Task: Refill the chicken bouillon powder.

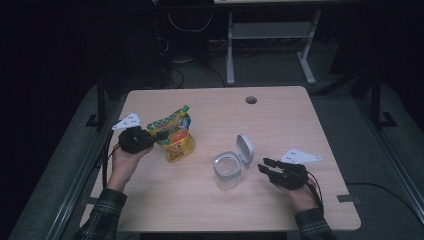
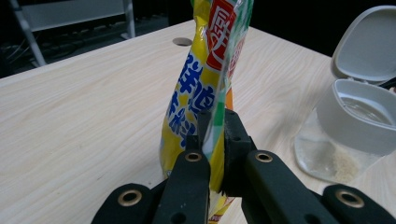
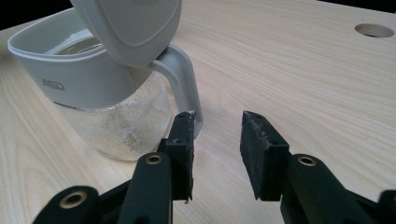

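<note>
Between the left jaws: the yellow snack pouch [image 2: 196,88], clamped by its lower edge and held upright.
Left gripper [image 1: 159,135]: at the table's [image 1: 280,115] left side.
Right gripper [image 3: 215,154]: jaws parted, holding nothing, just beside the handle [image 3: 184,79].
Clear container [image 1: 227,171]: mid-table, lid [image 1: 244,148] open.

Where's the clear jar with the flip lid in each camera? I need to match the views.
High view: jar at table centre, lid up.
Left gripper view: jar at right edge, beyond the pouch.
Right gripper view: jar upper left, handle near the jaws.
Shared landmark: table's round hole.
</note>
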The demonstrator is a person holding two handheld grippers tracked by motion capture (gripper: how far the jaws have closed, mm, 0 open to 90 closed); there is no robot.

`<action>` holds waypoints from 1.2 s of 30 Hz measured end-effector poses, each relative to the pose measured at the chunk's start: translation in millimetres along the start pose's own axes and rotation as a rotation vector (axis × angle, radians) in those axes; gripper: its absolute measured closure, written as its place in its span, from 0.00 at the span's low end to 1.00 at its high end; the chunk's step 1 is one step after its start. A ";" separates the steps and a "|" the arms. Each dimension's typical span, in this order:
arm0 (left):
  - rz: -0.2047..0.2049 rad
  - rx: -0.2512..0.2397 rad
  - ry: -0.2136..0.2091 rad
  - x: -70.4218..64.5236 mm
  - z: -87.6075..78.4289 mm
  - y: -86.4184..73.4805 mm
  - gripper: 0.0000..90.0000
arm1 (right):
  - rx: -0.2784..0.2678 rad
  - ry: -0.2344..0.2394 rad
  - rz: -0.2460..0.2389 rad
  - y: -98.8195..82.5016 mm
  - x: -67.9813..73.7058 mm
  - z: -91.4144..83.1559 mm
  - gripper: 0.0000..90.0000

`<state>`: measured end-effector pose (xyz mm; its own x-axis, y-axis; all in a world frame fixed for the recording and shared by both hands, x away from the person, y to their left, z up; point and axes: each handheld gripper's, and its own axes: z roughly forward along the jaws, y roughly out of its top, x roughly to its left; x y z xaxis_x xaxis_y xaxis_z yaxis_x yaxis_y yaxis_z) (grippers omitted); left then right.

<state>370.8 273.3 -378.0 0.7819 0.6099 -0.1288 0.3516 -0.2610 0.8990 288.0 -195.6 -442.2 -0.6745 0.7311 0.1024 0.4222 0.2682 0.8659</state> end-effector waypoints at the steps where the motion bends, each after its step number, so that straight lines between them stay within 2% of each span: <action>1: 0.004 -0.006 -0.005 -1.4 -0.7 1.1 1.00 | -0.001 -0.001 -0.001 0.0 -0.1 -0.1 0.72; 7: 0.023 -0.011 -0.015 -7.3 -3.2 6.3 1.00 | 0.001 -0.008 -0.002 0.0 0.4 0.1 0.72; 11: 0.017 -0.006 -0.032 -10.4 -5.8 10.8 1.00 | 0.003 -0.011 -0.002 0.0 0.5 0.1 0.74; 18: -0.002 -0.026 -0.052 -12.2 -9.9 13.1 1.00 | 0.003 -0.015 -0.001 0.1 0.8 -1.5 0.76; 22: -0.010 -0.021 -0.055 -13.3 -12.1 14.6 1.00 | 0.007 -0.016 -0.002 -0.2 1.7 -4.5 0.83; 23: -0.004 -0.021 -0.055 -14.3 -14.3 16.1 1.00 | 0.013 -0.012 0.009 -1.0 3.9 -8.2 0.91; 24: -0.004 -0.021 -0.055 -14.3 -14.3 16.1 1.00 | 0.013 -0.012 0.009 -1.0 3.9 -8.2 0.91; 25: -0.003 -0.023 -0.059 -15.0 -15.3 16.8 1.00 | 0.015 -0.005 0.013 -1.1 5.8 -12.2 0.97; 26: -0.003 -0.028 -0.063 -16.2 -17.9 18.4 1.00 | 0.015 -0.003 0.015 -0.8 7.3 -14.3 1.00; 36: -0.004 -0.058 -0.095 -24.4 -27.4 27.6 1.00 | 0.009 0.035 0.010 2.8 23.7 -19.1 1.00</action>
<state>347.3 271.7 -338.6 0.8270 0.5361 -0.1694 0.3268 -0.2132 0.9207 261.6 -189.5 -428.0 -0.6907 0.7117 0.1281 0.4343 0.2666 0.8604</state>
